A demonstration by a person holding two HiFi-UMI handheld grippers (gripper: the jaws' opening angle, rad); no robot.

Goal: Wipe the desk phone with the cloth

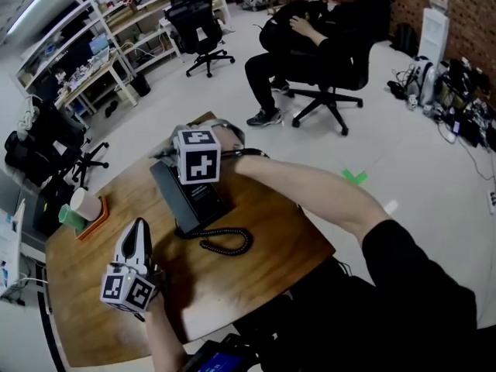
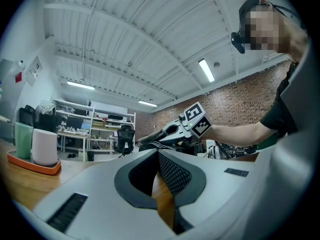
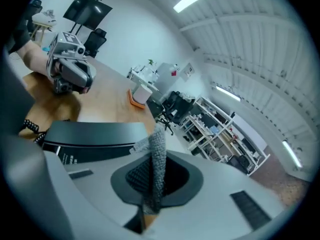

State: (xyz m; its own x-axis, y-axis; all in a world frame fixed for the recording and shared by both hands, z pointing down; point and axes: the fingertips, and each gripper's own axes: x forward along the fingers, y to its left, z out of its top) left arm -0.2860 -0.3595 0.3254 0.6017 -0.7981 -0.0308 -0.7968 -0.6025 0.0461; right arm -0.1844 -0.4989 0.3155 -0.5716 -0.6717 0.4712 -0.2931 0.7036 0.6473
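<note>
The black desk phone [image 1: 194, 198] lies in the middle of the round wooden table [image 1: 271, 239], its coiled cord [image 1: 226, 242] at the near end. My right gripper [image 1: 165, 158] hovers at the phone's far end, shut on a strip of grey cloth [image 3: 158, 156]; the phone's black body [image 3: 95, 132] shows just left of the jaws. My left gripper [image 1: 138, 225] rests on the table left of the phone, apart from it. Its jaws [image 2: 159, 156] are shut with nothing between them; only wood shows beneath.
An orange tray with a white and a green cup [image 1: 84, 208] stands at the table's left edge, also seen from the left gripper [image 2: 32, 146]. A person sits in an office chair [image 1: 325, 45] beyond the table. Shelves and chairs line the back left.
</note>
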